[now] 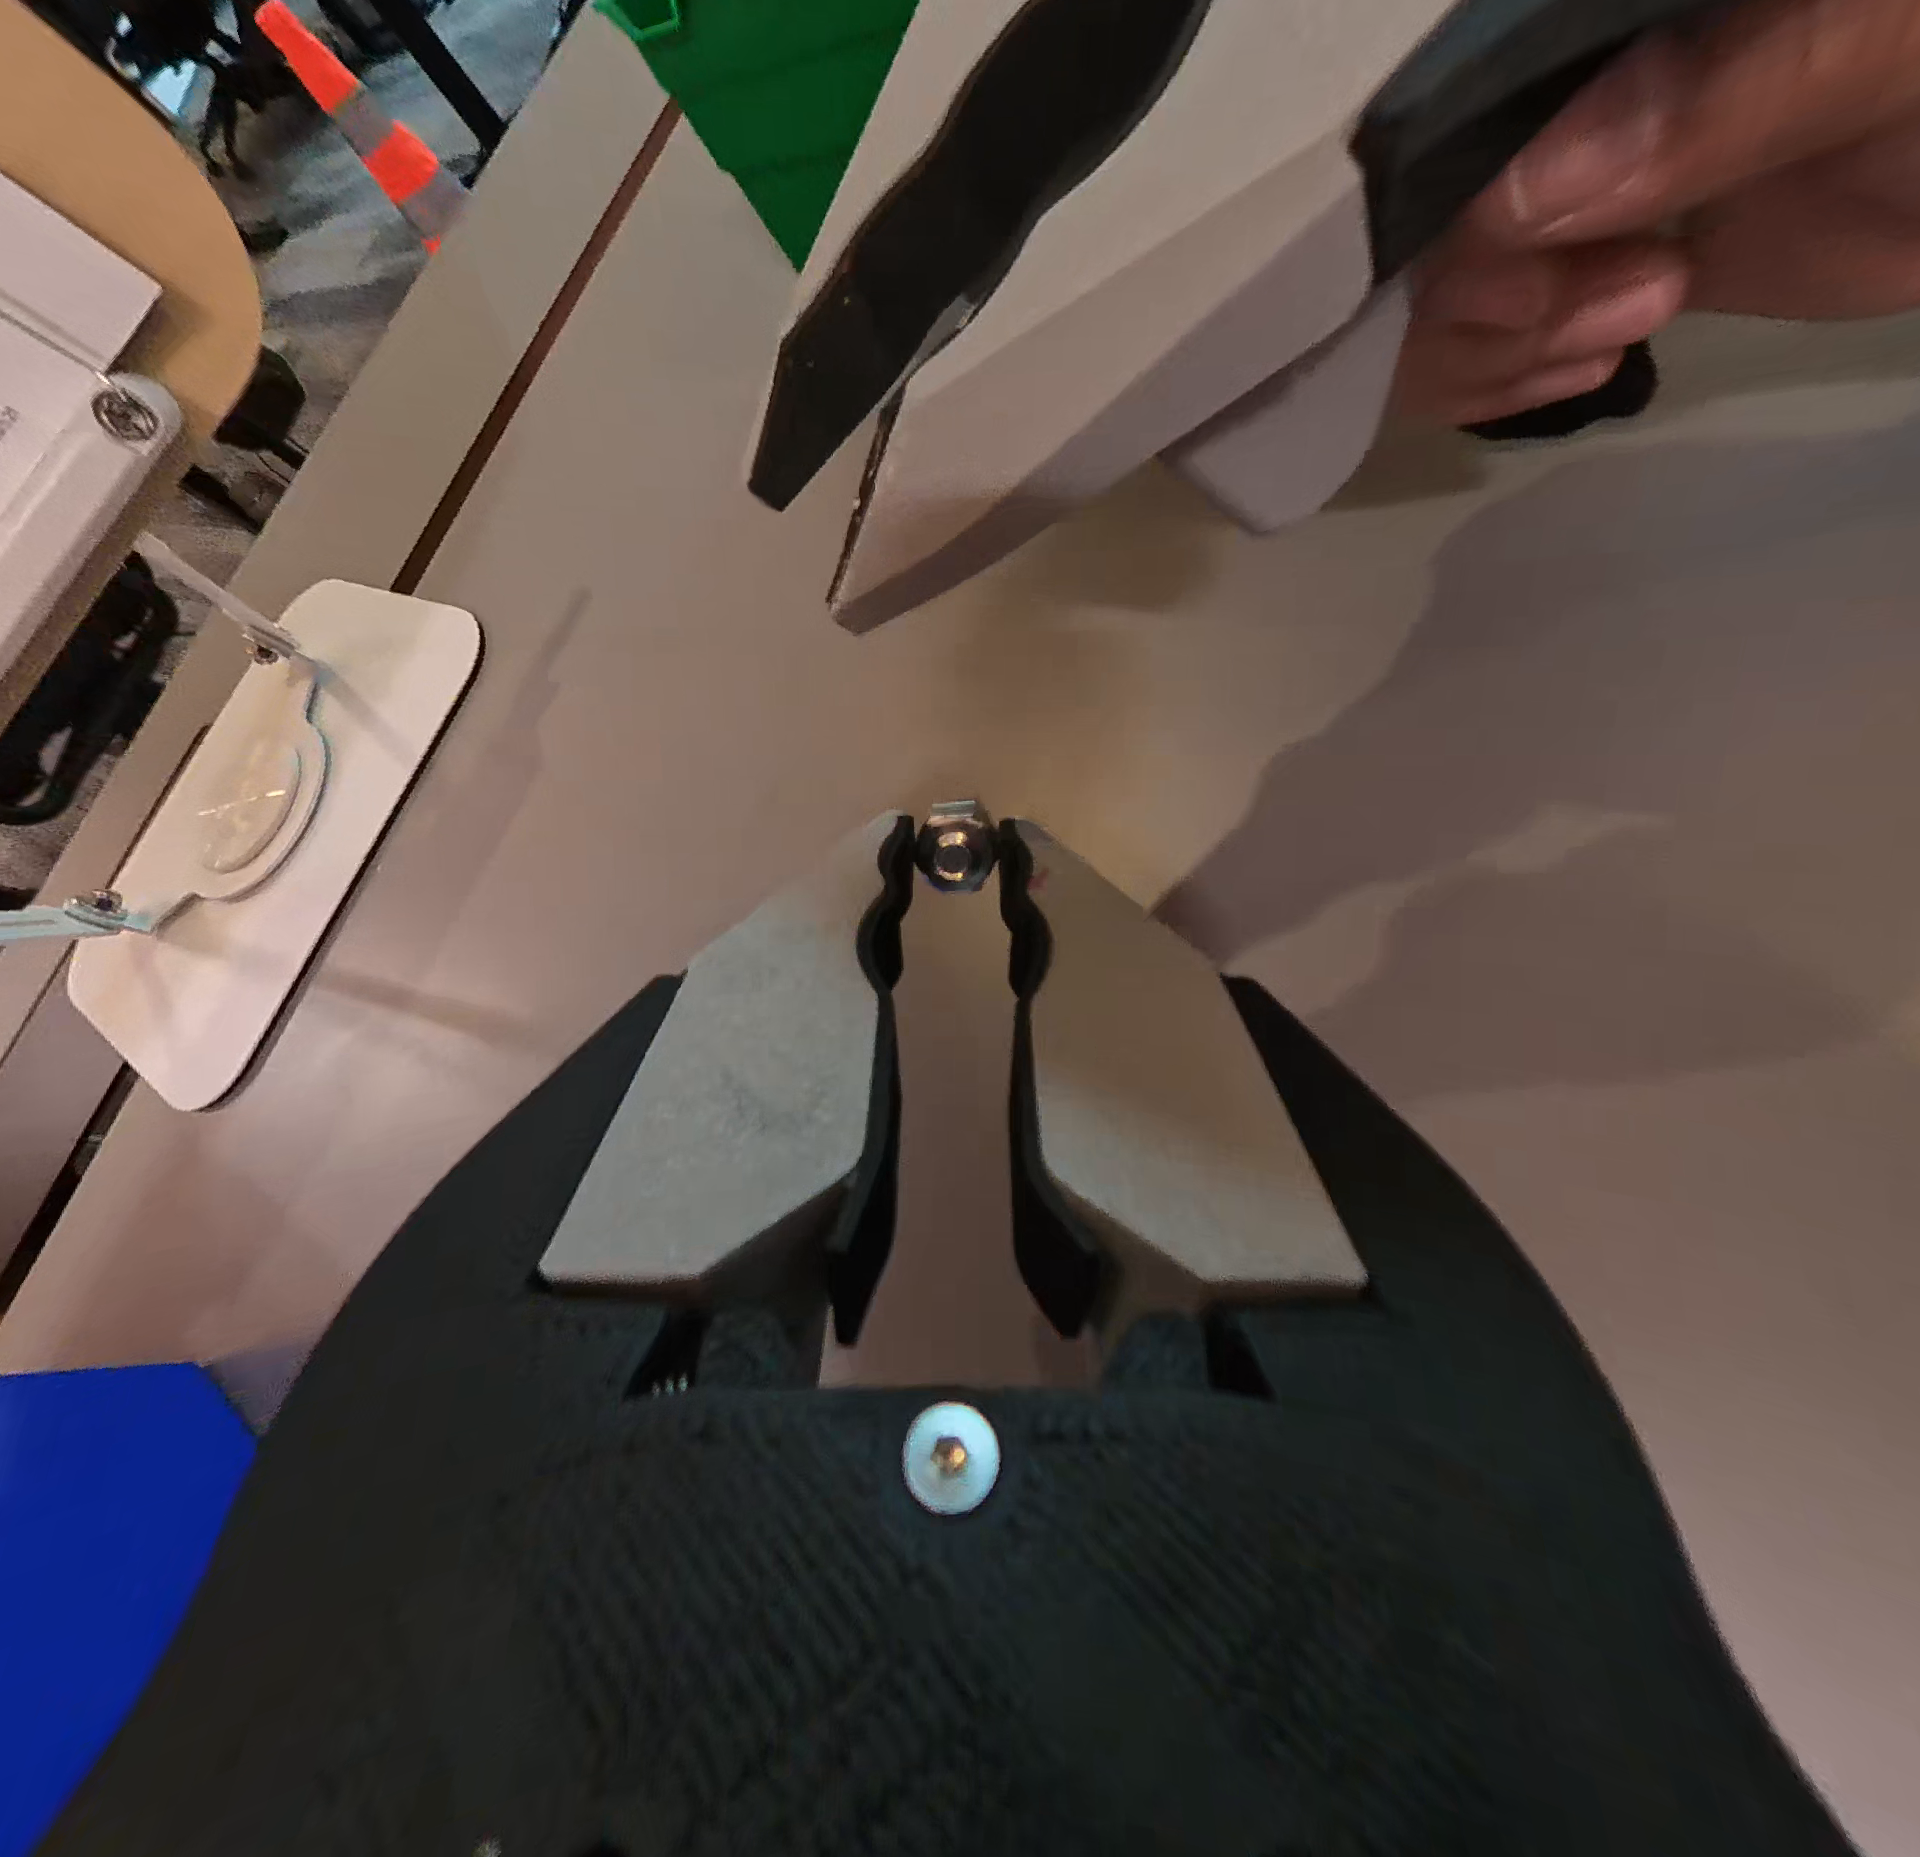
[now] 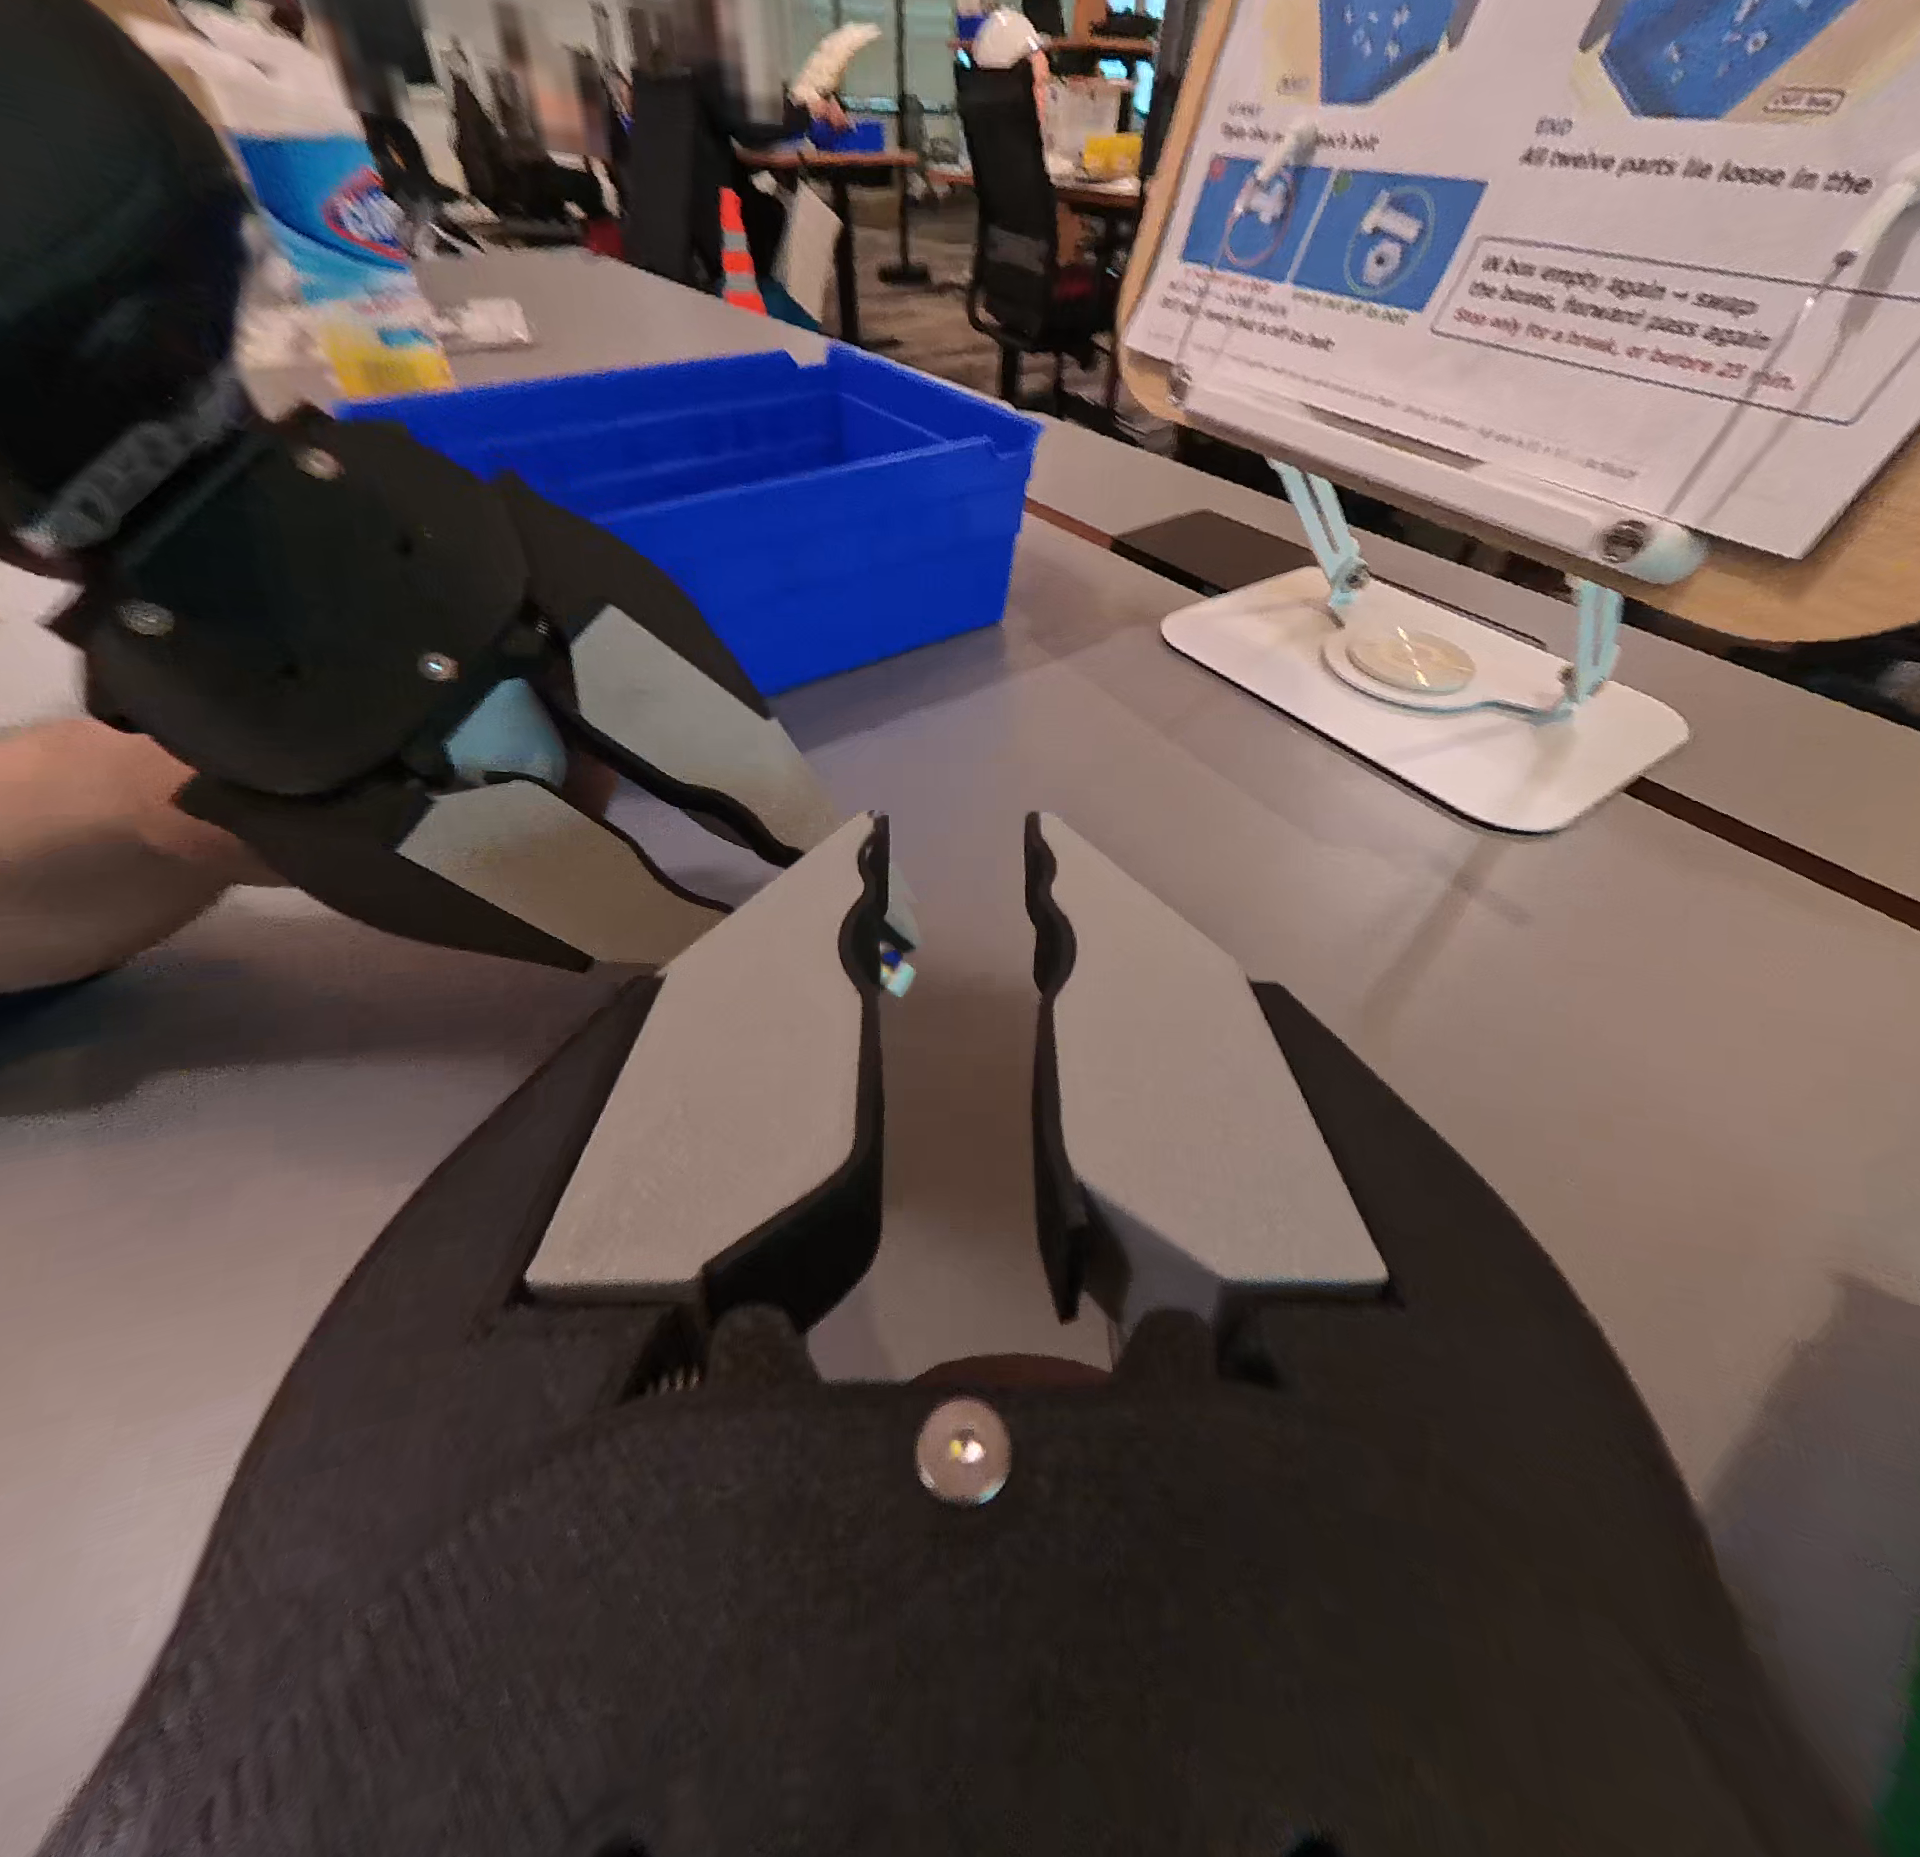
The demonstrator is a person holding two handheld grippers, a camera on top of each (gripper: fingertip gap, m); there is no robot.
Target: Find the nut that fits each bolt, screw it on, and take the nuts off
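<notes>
In the left wrist view my left gripper (image 1: 954, 857) is shut on a small silver bolt (image 1: 952, 858) with a nut on it, held at the fingertips just above the grey table (image 1: 1558, 976). My right gripper (image 1: 831, 519) hangs ahead of it and higher, with a hand (image 1: 1662, 197) on its grip. In the right wrist view my right gripper (image 2: 956, 841) has its jaws apart. A small shiny metal piece (image 2: 898, 934) lies against its left pad only; I cannot tell what it is. The left gripper's body (image 2: 312, 602) is at the left, its tips hidden behind my right gripper's left finger.
A blue bin (image 2: 810, 519) stands behind the left gripper, its corner in the left wrist view (image 1: 94, 1547). A green bin (image 1: 769, 72) is at the far end. A white stand base (image 2: 1455, 727), (image 1: 281, 820) carries a tilted instruction board (image 2: 1558, 197). A wipes canister (image 2: 332, 218) is behind. Spacing between my two grippers at the tips: around 6 cm.
</notes>
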